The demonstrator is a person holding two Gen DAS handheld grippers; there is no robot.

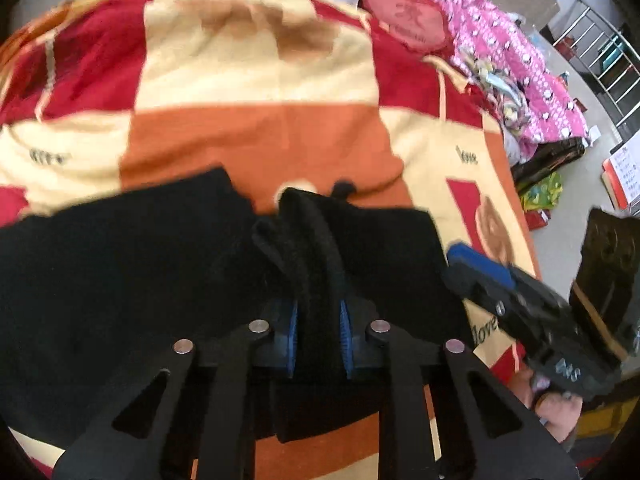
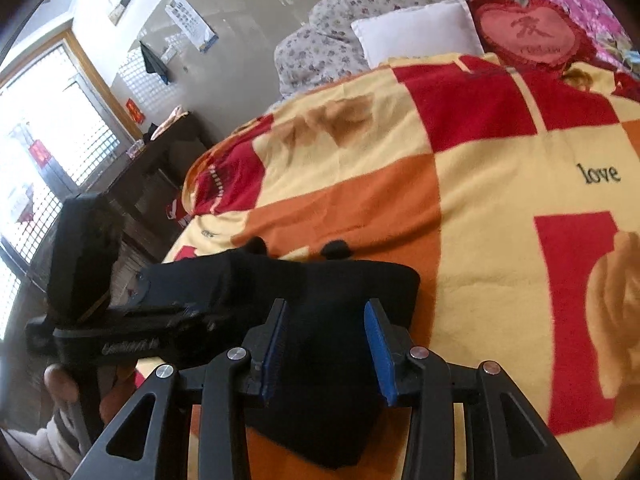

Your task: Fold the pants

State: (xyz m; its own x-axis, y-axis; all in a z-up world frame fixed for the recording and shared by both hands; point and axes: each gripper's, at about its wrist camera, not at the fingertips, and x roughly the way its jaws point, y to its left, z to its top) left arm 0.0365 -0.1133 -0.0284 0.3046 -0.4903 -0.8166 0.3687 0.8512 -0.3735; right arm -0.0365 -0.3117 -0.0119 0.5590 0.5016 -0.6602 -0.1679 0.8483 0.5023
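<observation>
Black pants (image 1: 120, 272) lie spread on a red, orange and cream patchwork blanket (image 1: 260, 136). My left gripper (image 1: 319, 320) is shut on a bunched ridge of the pants' fabric that stands up between its blue pads. In the right wrist view, my right gripper (image 2: 328, 340) is open over the pants (image 2: 352, 284), near their right edge. Flat black cloth fills the gap between its blue pads, with no pinch showing. One blue finger (image 1: 480, 260) of the right gripper shows in the left wrist view beside that edge.
The blanket (image 2: 500, 152) covers a bed. At its head are a white pillow (image 2: 420, 32) and a red heart cushion (image 1: 412, 20). A pink quilt (image 1: 520, 60) lies along one side, with a metal rack (image 1: 600, 52) and floor clutter beyond it. On the other side stands a dark wooden table (image 2: 152, 172).
</observation>
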